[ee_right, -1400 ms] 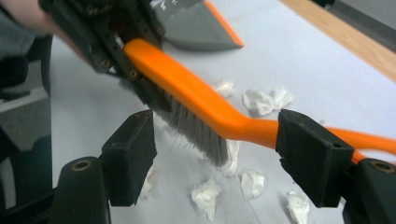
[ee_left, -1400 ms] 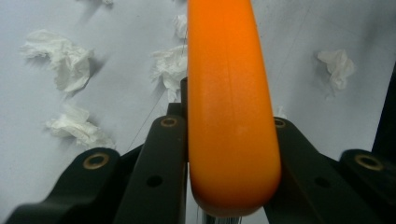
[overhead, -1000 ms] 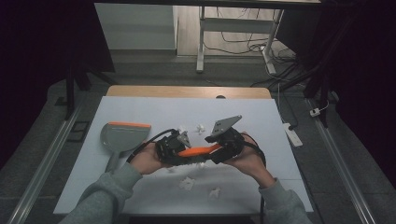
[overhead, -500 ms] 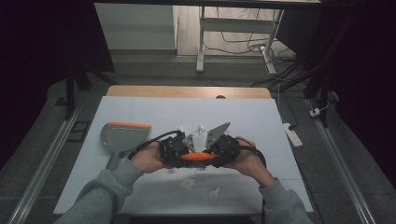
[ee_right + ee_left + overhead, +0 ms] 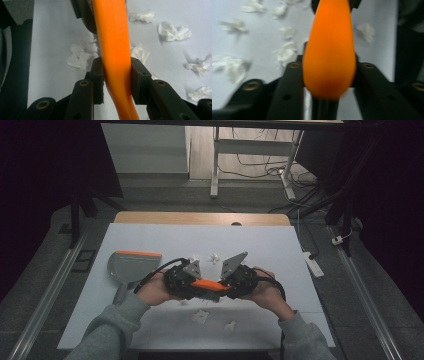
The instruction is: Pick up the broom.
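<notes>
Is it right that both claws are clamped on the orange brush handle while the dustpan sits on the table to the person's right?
Not quite. Both claws, left and right, do clamp the orange brush handle, but the high view shows the dustpan to the person's left.

A dim room: grey floor (image 5: 60, 227), white table (image 5: 280, 245), cables (image 5: 260, 165) beyond it

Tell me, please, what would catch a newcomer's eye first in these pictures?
Most striking is the bright orange brush handle, held level above the middle of the white table with the left gripper and the right gripper each clamped on one end. Crumpled white paper scraps lie scattered around it, and a grey dustpan with an orange edge rests to the left.
</notes>
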`<state>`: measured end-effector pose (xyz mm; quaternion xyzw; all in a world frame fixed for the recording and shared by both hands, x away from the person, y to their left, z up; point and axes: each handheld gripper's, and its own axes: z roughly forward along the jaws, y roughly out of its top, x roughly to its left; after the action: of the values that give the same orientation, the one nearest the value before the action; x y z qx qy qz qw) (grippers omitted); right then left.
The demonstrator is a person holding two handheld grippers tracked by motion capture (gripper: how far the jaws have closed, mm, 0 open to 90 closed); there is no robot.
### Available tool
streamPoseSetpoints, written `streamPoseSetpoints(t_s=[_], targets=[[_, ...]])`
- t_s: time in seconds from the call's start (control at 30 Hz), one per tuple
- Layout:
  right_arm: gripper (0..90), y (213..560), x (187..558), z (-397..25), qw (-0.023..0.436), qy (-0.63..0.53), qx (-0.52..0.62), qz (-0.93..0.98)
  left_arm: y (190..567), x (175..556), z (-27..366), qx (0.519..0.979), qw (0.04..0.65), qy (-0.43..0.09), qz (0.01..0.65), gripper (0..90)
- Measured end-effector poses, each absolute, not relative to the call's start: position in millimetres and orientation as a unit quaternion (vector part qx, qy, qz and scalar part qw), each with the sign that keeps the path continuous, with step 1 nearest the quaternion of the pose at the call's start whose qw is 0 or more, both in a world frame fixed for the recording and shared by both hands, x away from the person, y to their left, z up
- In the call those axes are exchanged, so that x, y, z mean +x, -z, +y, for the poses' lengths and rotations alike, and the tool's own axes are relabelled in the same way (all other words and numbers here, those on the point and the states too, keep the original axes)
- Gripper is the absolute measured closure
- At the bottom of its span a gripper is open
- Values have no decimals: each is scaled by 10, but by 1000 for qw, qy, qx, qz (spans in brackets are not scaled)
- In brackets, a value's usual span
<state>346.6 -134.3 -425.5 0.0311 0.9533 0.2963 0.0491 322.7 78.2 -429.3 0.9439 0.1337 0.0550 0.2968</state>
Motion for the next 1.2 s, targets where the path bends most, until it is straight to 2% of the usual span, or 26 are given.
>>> streamPoseSetpoints(t_s=[0.03,0.07,0.13,0.17,0.3,0.57,0.8,1.03,1.2], targets=[[681,4255,3466,-1343,49,-296,31,953,4306,3208,799,938,305,-69,148,617],[681,4254,3492,-1366,46,-300,40,952,4318,3182,851,928,317,-89,175,520],[682,4253,3519,-1386,48,-301,50,951,4322,3163,882,922,323,-101,188,427],[682,4253,3529,-1396,49,-302,54,951,4329,3124,952,910,335,-118,213,398],[682,4251,3574,-1431,54,-307,68,948,4343,3051,1073,894,347,-137,247,354],[682,4214,3641,-1508,71,-319,104,939,4440,2779,1410,858,368,-179,310,345],[683,4183,3720,-1609,81,-326,130,933,4547,2628,1710,835,363,-208,357,346],[682,4185,3797,-1733,100,-338,165,921,4771,2515,2006,809,380,-215,393,353],[682,4205,3809,-1846,108,-336,190,916,4858,2513,2106,809,370,-214,403,343]])
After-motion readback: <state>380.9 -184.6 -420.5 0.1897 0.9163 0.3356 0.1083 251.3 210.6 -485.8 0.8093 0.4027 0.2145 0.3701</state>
